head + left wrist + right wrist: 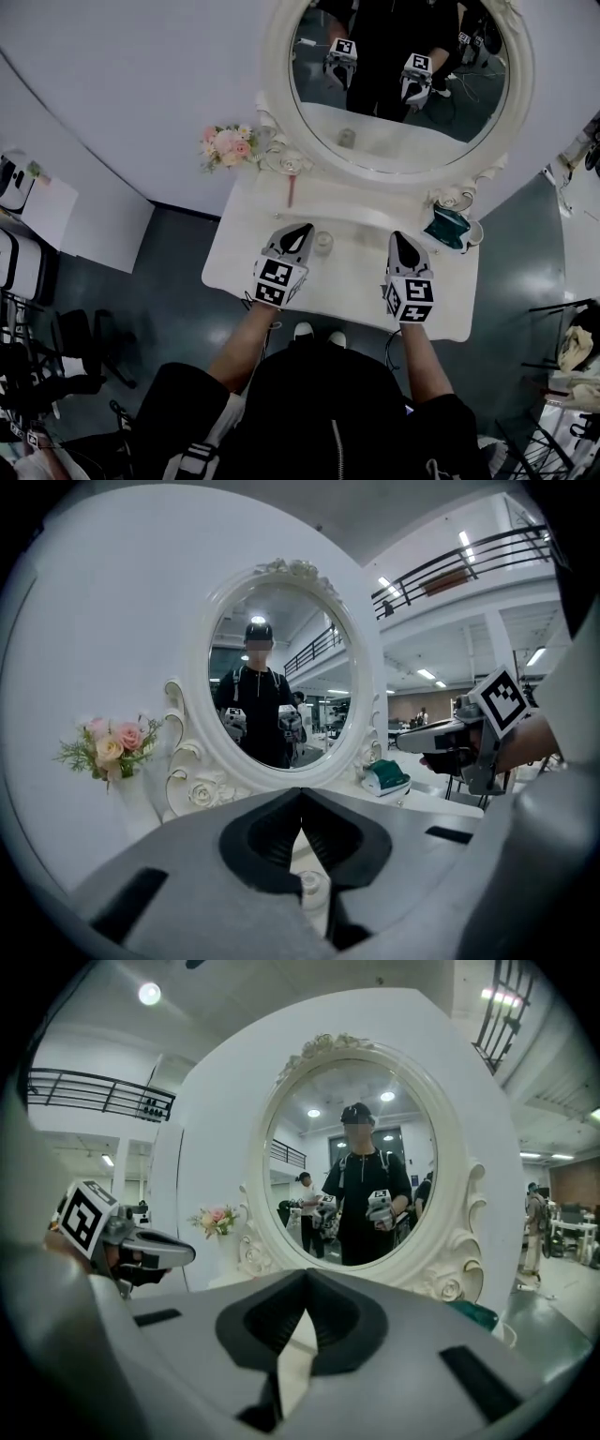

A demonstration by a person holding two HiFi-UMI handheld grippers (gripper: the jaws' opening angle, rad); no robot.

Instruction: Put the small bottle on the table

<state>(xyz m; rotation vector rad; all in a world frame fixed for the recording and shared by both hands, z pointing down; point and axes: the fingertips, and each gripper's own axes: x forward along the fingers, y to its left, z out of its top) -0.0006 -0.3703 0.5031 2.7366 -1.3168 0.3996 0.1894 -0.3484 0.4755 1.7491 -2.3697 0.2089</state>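
The small, round, clear glass bottle [323, 243] stands on the smooth white bench [234, 261], just beside the left gripper [302, 228], whose grey jaws are pressed together on nothing. The right gripper [401, 234] has its jaws closed too, also empty, facing the oval carved-frame mirror [398, 84].

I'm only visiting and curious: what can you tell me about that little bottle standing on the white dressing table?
The small bottle looks like clear glass, short and round. It stands upright on the white table, in front of the oval mirror, which shows its reflection. It is beside the tip of the left gripper, whose fingers are shut on nothing. Only the tabletop seems to touch it.
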